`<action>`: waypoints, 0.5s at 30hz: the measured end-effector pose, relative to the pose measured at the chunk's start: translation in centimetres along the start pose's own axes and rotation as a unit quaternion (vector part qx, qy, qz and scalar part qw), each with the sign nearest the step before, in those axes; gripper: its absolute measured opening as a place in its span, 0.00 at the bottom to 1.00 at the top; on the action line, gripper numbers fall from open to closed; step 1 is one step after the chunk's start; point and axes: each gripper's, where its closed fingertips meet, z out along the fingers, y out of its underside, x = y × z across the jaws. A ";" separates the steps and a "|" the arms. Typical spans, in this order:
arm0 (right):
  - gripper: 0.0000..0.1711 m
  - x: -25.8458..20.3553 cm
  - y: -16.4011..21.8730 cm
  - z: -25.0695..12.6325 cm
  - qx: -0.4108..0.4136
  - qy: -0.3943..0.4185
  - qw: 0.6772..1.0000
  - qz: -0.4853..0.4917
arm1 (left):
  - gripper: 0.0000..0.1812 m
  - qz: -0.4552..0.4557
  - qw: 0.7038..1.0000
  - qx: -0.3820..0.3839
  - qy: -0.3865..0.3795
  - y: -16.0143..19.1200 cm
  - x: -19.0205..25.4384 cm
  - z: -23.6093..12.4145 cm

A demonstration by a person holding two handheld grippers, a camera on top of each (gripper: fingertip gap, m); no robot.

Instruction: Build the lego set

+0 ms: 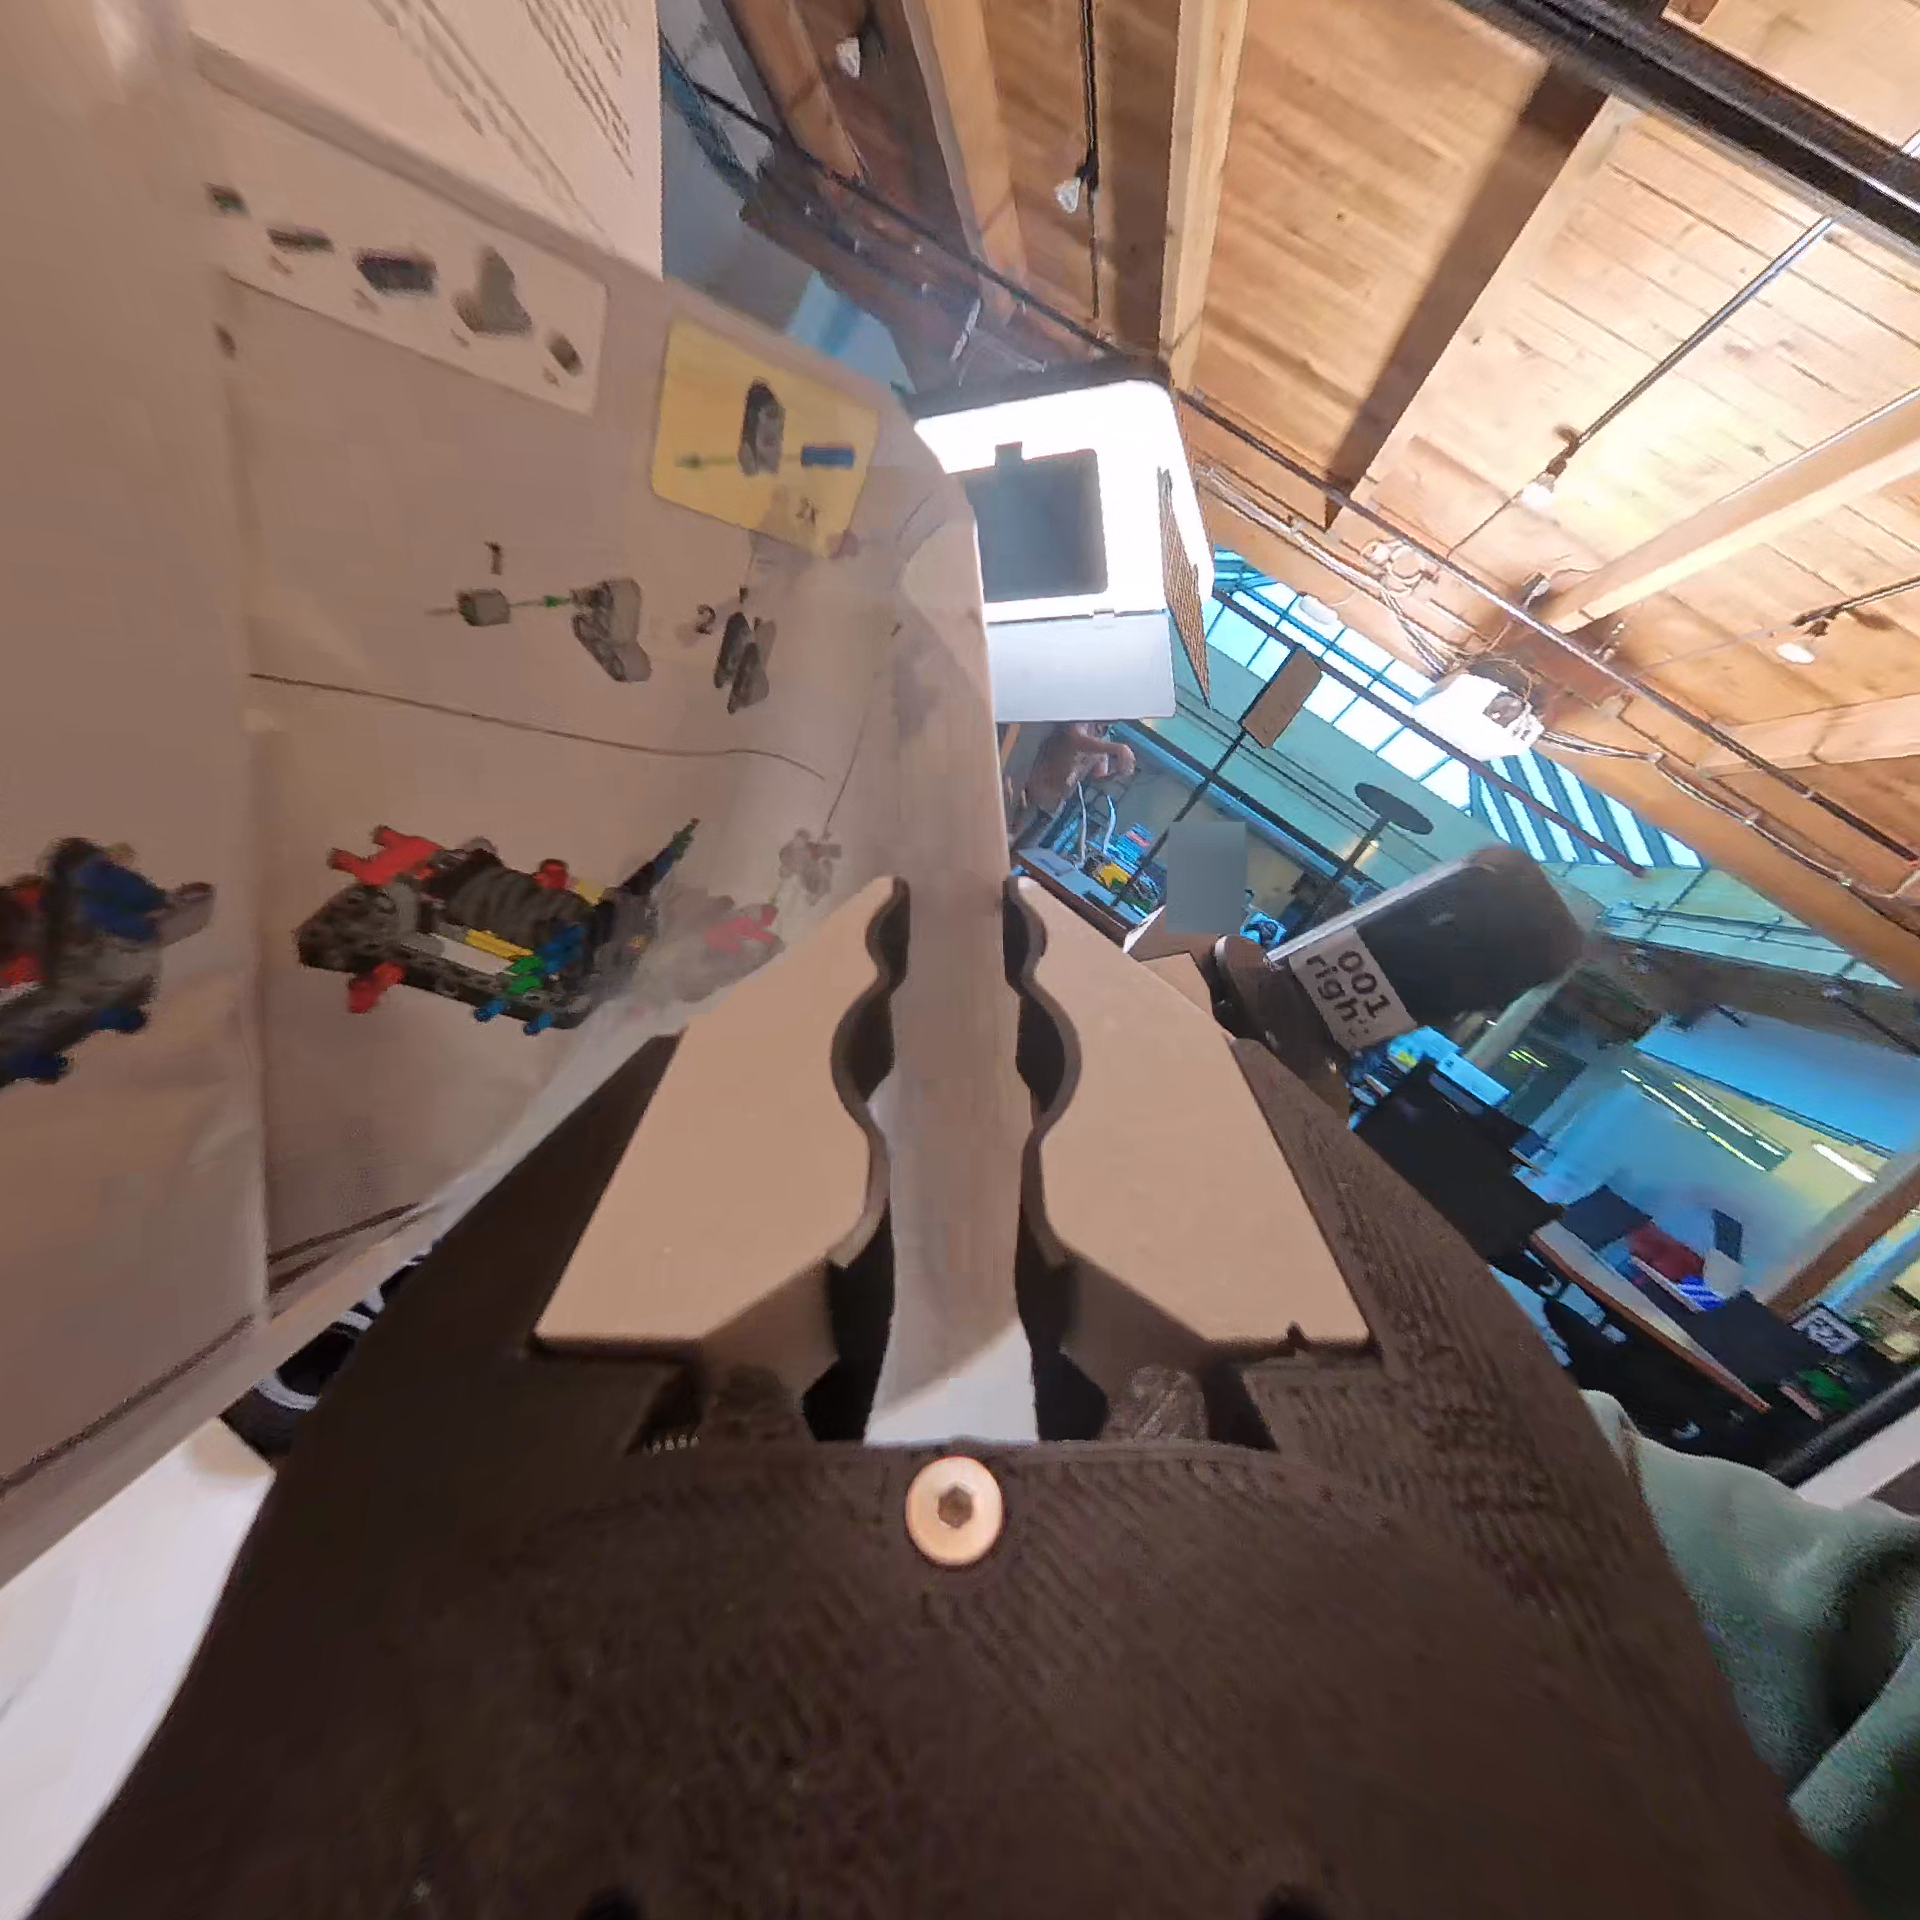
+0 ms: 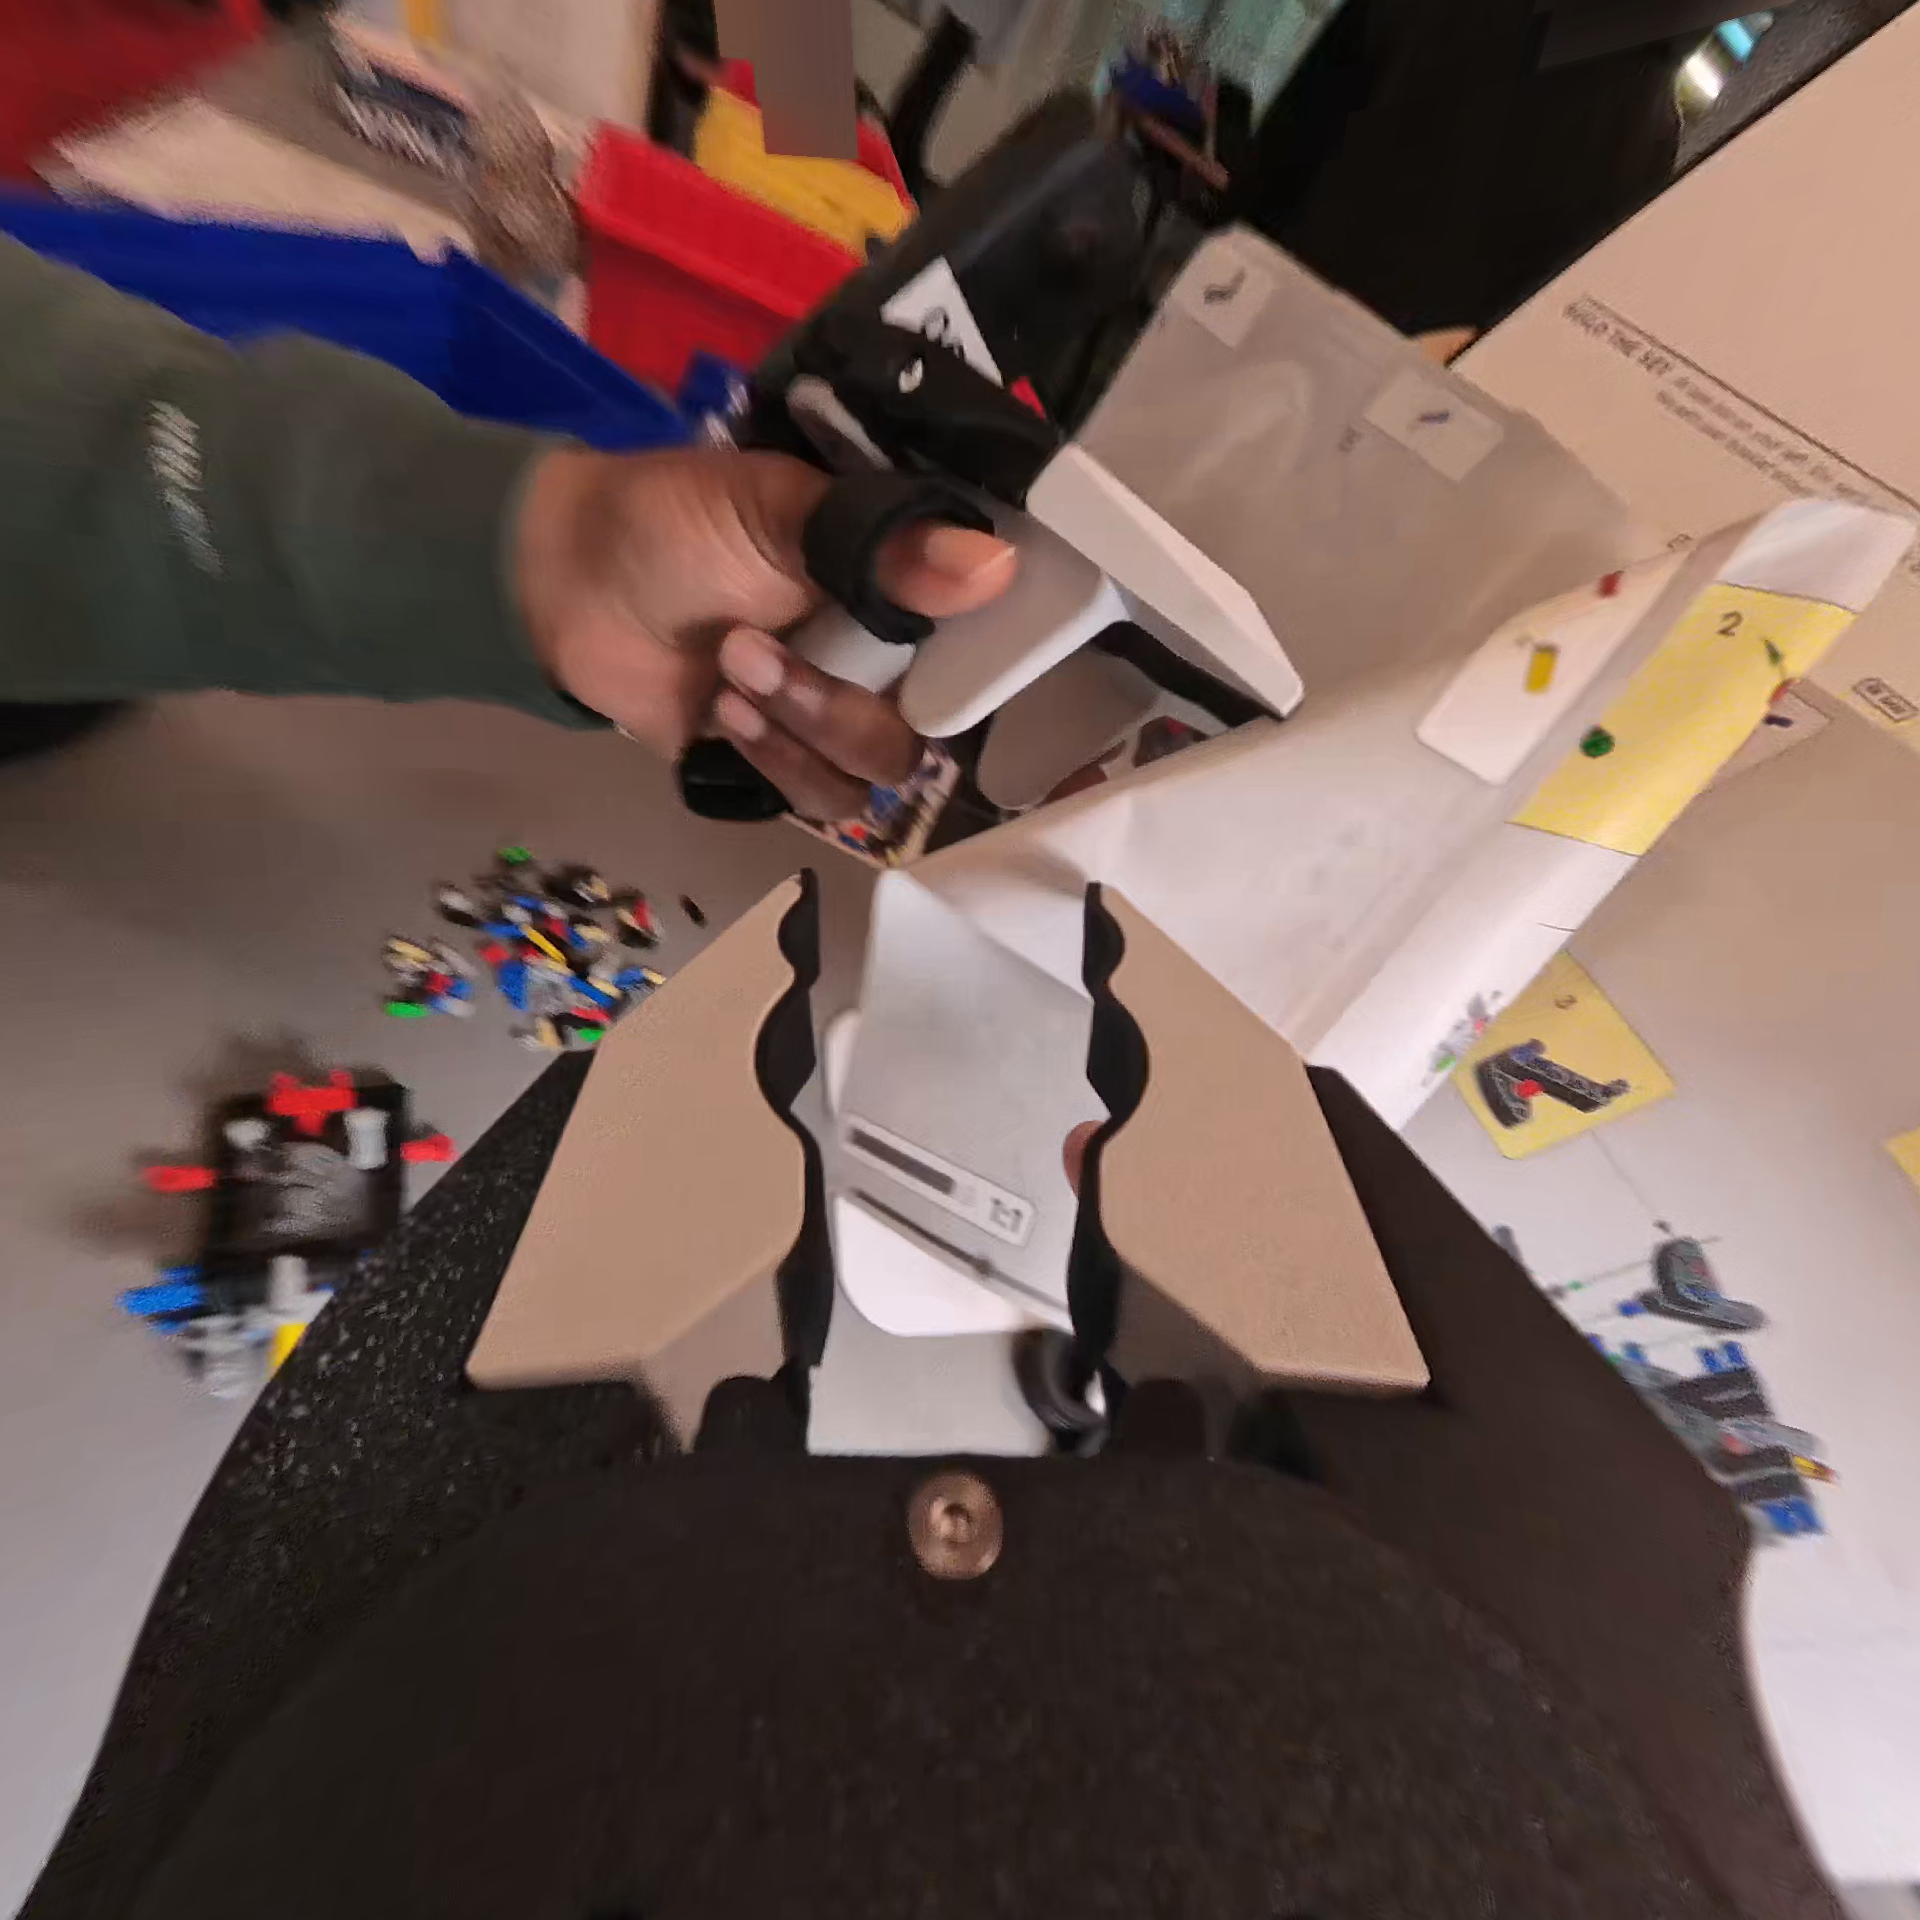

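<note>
You are lifting the instruction booklet (image 1: 436, 665) off the table (image 2: 312, 790) with both grippers, a thin, floppy page standing between each set of part-open jaws, so pinching near the stiffer fold looks safest, while the loose bricks (image 2: 530, 951) are lying left of your right gripper (image 2: 948, 904).
</note>
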 end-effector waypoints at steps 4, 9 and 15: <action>0.31 2.7 -0.6 -2.9 0.057 0.014 0.995 0.076 | 0.06 0.009 1.000 0.002 0.005 -1.4 0.2 -2.4; 0.24 8.6 3.5 -3.5 0.026 0.101 0.984 0.147 | 0.08 0.044 0.998 -0.026 -0.042 -1.1 -0.4 -4.2; 0.00 10.0 4.6 -2.3 -0.013 0.162 0.981 0.106 | 0.20 0.128 0.982 -0.097 -0.103 2.8 -1.9 -4.7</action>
